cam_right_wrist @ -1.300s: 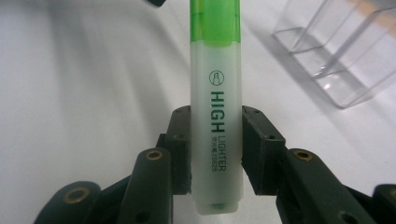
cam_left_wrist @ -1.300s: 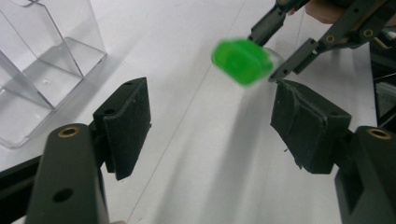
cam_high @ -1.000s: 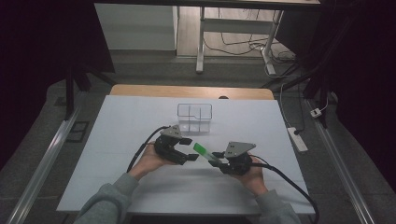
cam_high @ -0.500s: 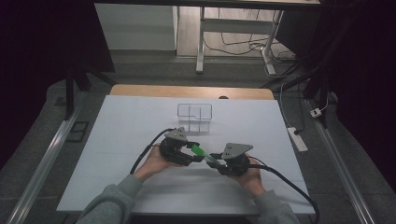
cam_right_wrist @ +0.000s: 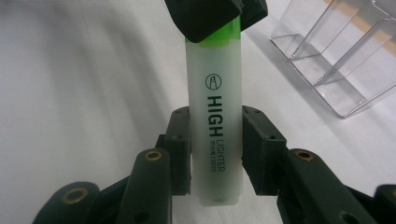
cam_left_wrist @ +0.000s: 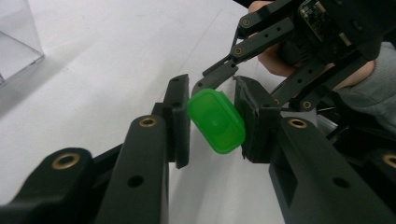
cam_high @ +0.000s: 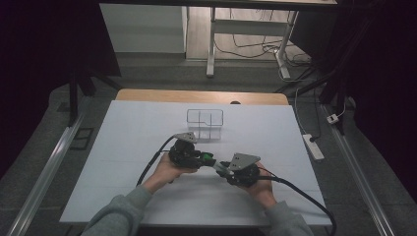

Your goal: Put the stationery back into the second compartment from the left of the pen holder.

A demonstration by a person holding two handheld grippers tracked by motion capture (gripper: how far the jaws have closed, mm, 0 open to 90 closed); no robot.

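Note:
A highlighter with a white body [cam_right_wrist: 215, 107] and a green cap [cam_left_wrist: 216, 120] is held level above the white table [cam_high: 123, 147] between both grippers. My right gripper [cam_right_wrist: 215, 140] is shut on the white body, its pads pressing both sides of the printed barrel. My left gripper [cam_left_wrist: 214, 100] has just been closing and now pinches the green cap between its pads. In the high view the left gripper [cam_high: 205, 159] and the right gripper [cam_high: 220, 167] meet tip to tip near the table's middle front, with the green cap [cam_high: 208, 157] between them.
A clear plastic organizer [cam_high: 205, 123] with compartments stands on the table just beyond the grippers; in the right gripper view this organizer [cam_right_wrist: 341, 51] is at the upper right. A cable [cam_high: 300, 194] trails from the right gripper toward the table's front right.
The left gripper has shifted right onto the highlighter's green end and its jaws have closed on the cap. The right gripper has kept its hold on the body.

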